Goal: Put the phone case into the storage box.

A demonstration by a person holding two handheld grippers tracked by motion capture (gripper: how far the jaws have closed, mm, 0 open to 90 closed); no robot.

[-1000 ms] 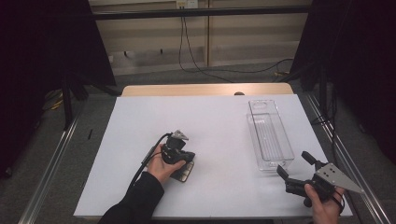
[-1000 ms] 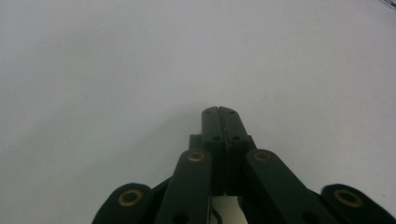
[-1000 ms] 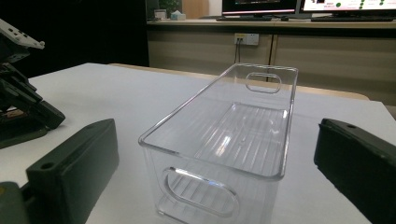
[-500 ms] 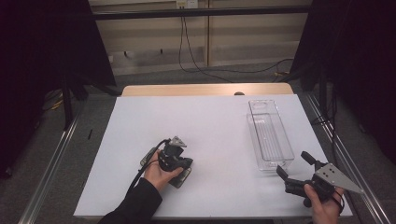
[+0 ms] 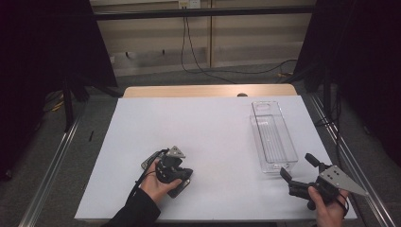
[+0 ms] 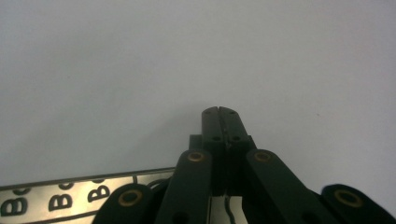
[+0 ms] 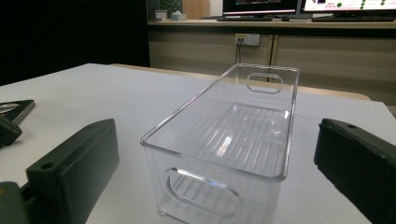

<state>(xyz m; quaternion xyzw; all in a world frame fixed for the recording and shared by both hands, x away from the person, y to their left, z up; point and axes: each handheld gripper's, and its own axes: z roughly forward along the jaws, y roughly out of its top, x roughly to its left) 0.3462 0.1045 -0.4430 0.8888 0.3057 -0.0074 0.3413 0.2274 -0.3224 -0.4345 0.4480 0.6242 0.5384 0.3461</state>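
Observation:
My left gripper (image 5: 172,172) is held low over the white table (image 5: 208,127) near its front left. In the left gripper view its jaws (image 6: 219,112) are pressed together with nothing between them, pointing down at the table. A flat silver strip with black letters (image 6: 70,198) lies just under the gripper's body; a pale edge of the strip (image 5: 149,161) shows by the hand. My right gripper (image 5: 302,172) is open at the front right, jaws spread wide (image 7: 219,135). It faces the near end of an empty clear plastic bin (image 5: 273,139) (image 7: 233,140), not touching it.
The bin lies lengthwise along the table's right side, with a handle cut-out (image 7: 264,82) at its far end. Metal rails (image 5: 52,165) run along both table sides. A wooden board edge (image 5: 208,91) and cables (image 5: 198,66) lie beyond the far edge.
My left gripper has shifted slightly left and toward the front edge. The right gripper and the bin have stayed put.

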